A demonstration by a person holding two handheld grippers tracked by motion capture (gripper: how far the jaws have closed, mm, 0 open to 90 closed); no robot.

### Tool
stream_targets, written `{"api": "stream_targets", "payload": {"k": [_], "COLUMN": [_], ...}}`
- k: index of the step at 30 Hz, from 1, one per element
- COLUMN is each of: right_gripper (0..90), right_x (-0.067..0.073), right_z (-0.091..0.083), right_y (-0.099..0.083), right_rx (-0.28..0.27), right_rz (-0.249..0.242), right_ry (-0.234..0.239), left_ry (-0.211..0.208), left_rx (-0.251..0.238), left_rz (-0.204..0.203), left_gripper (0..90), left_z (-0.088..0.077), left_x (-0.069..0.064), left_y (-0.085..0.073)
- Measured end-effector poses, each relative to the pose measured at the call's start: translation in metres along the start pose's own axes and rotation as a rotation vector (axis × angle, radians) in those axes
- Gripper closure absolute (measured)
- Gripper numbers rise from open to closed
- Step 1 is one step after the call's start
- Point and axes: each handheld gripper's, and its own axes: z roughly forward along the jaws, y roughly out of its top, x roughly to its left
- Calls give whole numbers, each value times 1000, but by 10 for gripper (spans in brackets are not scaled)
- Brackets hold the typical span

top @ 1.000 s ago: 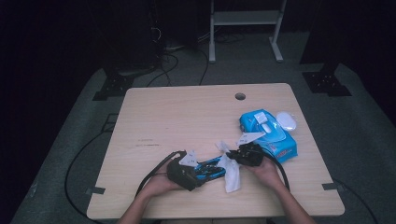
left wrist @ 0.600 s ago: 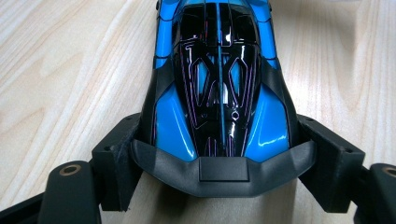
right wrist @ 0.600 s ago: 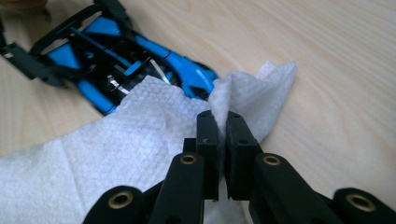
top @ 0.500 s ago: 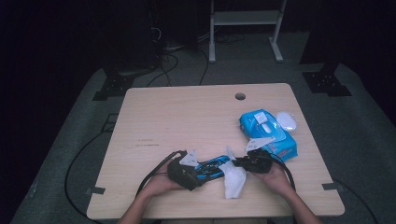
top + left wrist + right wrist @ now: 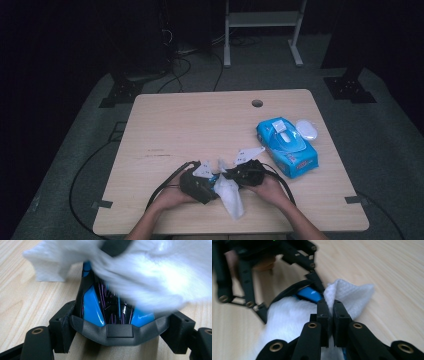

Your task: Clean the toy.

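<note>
Dark floor and cables ring the pale wooden table in the high view, where we work at the near edge. Our left gripper holds a blue-and-black object, and our right gripper meets it from the right with a white wipe that trails toward us. Farther right lie a blue pack of wipes and a white lid-like piece just beside it.

From the left gripper view, the left gripper's jaws stand partly apart, clamped on the glossy blue-and-black object; the wipe is blurred across its upper part.

From the right gripper view, the right gripper's jaws are pressed nearly together, pinching the wipe, with a sliver of the object showing beneath the cloth and the left gripper beyond.

We judge that we are wiping the object. Its glossy shell could twist or slip out of the left jaws if we press too hard. The wipe is pinched at a fold, so it may pull free or bunch up, leaving bare jaws scraping the surface.
</note>
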Motion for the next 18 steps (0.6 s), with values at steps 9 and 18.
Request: {"api": "stream_targets", "payload": {"k": [9, 18], "right_gripper": [849, 851], "right_x": [24, 22], "right_z": [23, 29], "right_y": [13, 16], "right_rx": [-26, -5], "right_rz": [-4, -1], "right_ry": [131, 138], "left_ry": [0, -2], "left_rx": [-1, -6], "left_rz": [-5, -10], "left_gripper": [236, 236], "left_z": [1, 1], "left_x": [-1, 0], "left_y": [1, 1]}}
